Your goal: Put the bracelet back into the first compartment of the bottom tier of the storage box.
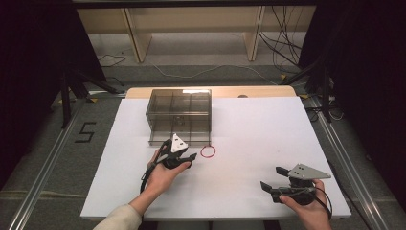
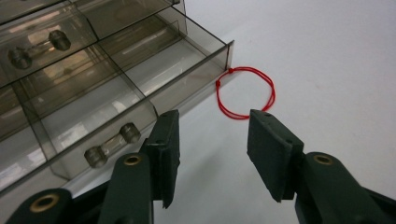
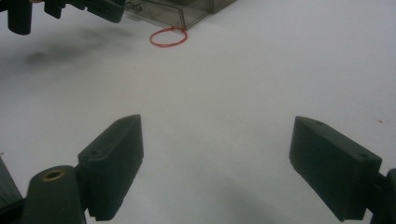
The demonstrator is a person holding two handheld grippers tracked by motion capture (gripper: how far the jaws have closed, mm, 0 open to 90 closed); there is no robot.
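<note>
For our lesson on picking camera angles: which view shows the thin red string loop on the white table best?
The left gripper view: the thin red string loop lies close ahead of the open jaws, its double strand and small knots visible beside the smoky clear plastic drawer box. The high view shows it as a tiny ring; the right gripper view shows it far off.

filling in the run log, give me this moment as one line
left tongs: open, near red string loop | right tongs: open, over bare table | loop: flat, beside drawer box | bottom drawer: pulled out
</note>
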